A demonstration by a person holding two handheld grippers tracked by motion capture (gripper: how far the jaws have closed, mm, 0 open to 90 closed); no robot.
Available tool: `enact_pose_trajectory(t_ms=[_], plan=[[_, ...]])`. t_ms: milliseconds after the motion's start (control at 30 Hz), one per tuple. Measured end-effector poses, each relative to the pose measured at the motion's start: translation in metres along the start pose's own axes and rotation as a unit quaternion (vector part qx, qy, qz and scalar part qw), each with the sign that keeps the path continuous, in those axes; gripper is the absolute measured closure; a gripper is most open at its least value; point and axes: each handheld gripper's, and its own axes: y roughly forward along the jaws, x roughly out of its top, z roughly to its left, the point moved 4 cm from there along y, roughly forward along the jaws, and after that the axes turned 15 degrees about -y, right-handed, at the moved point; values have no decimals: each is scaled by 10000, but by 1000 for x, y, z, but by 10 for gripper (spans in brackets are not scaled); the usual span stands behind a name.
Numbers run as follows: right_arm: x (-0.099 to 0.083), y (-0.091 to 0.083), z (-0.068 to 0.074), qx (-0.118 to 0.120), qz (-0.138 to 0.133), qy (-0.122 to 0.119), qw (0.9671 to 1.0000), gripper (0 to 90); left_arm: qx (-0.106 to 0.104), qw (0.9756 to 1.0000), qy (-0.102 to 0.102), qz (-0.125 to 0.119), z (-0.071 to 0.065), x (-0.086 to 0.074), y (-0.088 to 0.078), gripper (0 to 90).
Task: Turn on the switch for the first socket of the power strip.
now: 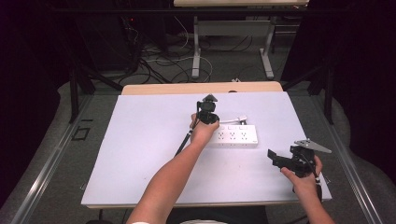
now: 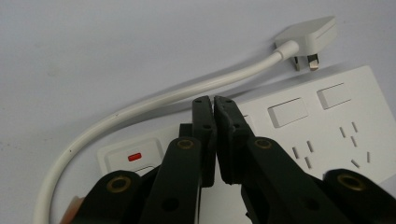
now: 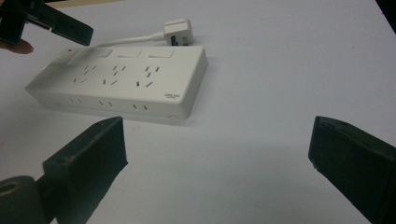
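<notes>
My left gripper [image 2: 214, 100], jaws closed on nothing, tips over the power strip [image 2: 299, 135] mid-counter; my right gripper [image 3: 217, 154], jaws wide open, near the counter's right edge.

the left forearm stretches forward across the scene, its claw [image 2: 214, 103] pointing down with jaws pressed nearly together; the right hand [image 1: 306, 179] hangs low at the side, its claw [image 3: 217, 154] gaping wide.

White power strip [image 1: 232, 136] flat mid-table, cord [image 2: 140, 105] curled behind.
</notes>
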Motion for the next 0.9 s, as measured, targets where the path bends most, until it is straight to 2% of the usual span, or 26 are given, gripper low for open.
enact_pose_trajectory(t_ms=[67, 333, 367, 467, 667, 700, 767, 900], plan=[[0, 1, 0, -22, -65, 13, 10000, 36, -26, 10000, 17, -32, 0, 1, -2, 841], [0, 1, 0, -22, -54, 16, 10000, 37, -239, 9994, 75, -232, -2, 3, -16, 759], [0, 1, 0, -22, -54, 18, 10000, 38, -231, 9994, 157, -220, -2, 3, -18, 751], [0, 0, -1, -13, -51, 16, 10000, 38, -290, 9992, 157, -234, -4, 3, -22, 729], [0, 0, -2, 6, -41, -24, 10000, 39, -414, 9978, 384, -340, -9, 1, -32, 666], [0, 0, -2, 5, -40, -24, 10000, 39, -426, 9978, 368, -358, -10, 0, -33, 652], [-1, 0, -2, 4, -38, -27, 10000, 39, -519, 9964, 531, -398, -11, -2, -39, 629], [0, 0, -2, -1, -39, -20, 10000, 39, -584, 9955, 629, -398, -13, -4, -45, 598]])
